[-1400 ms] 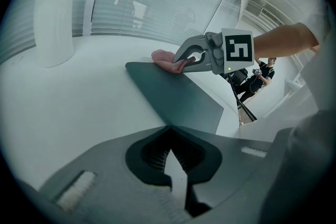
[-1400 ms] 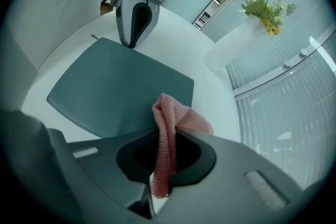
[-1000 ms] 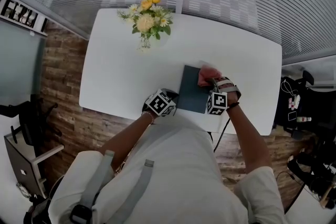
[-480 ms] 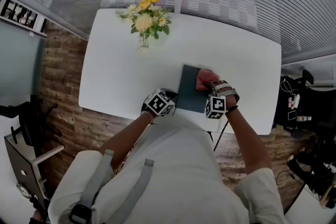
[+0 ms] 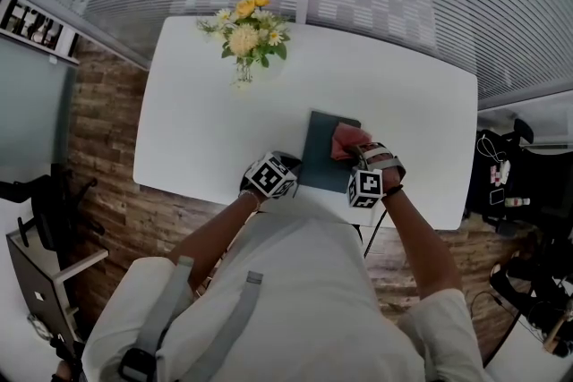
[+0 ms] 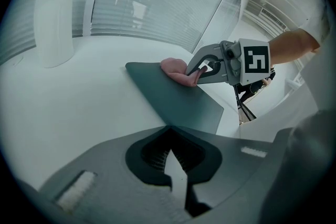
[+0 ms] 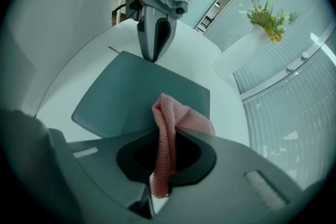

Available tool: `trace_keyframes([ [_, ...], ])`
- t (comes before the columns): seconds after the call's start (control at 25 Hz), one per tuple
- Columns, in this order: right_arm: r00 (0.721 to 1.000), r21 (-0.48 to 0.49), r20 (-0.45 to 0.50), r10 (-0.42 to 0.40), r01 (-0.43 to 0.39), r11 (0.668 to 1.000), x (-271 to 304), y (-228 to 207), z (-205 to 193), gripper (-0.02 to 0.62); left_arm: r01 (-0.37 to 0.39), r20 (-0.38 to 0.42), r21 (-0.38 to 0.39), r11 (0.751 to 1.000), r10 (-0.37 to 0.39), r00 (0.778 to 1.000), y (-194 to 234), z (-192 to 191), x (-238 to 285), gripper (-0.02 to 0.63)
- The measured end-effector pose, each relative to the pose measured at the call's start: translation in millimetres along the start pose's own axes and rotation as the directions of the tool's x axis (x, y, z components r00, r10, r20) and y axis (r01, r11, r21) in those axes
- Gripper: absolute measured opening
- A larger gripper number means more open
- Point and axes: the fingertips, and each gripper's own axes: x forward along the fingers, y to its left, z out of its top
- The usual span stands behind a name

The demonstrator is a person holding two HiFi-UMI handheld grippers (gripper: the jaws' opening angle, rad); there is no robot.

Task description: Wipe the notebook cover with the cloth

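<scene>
Right gripper (image 5: 351, 151) has its jaws clamped on a pink cloth (image 5: 344, 139). In its own view (image 7: 157, 189) a strip of the knit fabric (image 7: 177, 119) runs down between the two jaws and is pinched there, while the rest bunches up ahead of them and rests on the notebook (image 7: 131, 96). From the left gripper view, the right gripper (image 6: 196, 78) reaches in from the right, tilted down, with the cloth (image 6: 175, 67) pressed onto the far part of the dark cover (image 6: 178, 101). The notebook (image 5: 320, 158) is a dark grey-green book lying flat and closed on the white table (image 5: 206, 121), near the table's front edge and just in front of the person. The left gripper (image 5: 294, 169) sits at the notebook's left edge; in its own view (image 6: 175, 186) the jaws are drawn together with only a thin seam between them and nothing held, and the corner of the cover lies right at their tips. Seen from the right gripper view, the left gripper (image 7: 153, 57) points steeply down, and its closed tips touch the notebook's edge close to a corner. A pale vase of yellow and white flowers (image 5: 247, 33) stands at the far side of the table, well apart from the notebook, and shows in the right gripper view (image 7: 265, 14) against the ribbed glass wall.
</scene>
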Motion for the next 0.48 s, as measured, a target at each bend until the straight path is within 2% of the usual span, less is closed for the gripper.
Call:
trace_keyframes([
  [0.48, 1.0, 0.014, 0.022, 0.021, -0.022, 1.0, -8.4, 20.3, 9.5, 0.024, -0.003, 0.002, 0.005, 1.0, 0.003, 1.0, -0.4, -0.6, -0.4, 0.0],
])
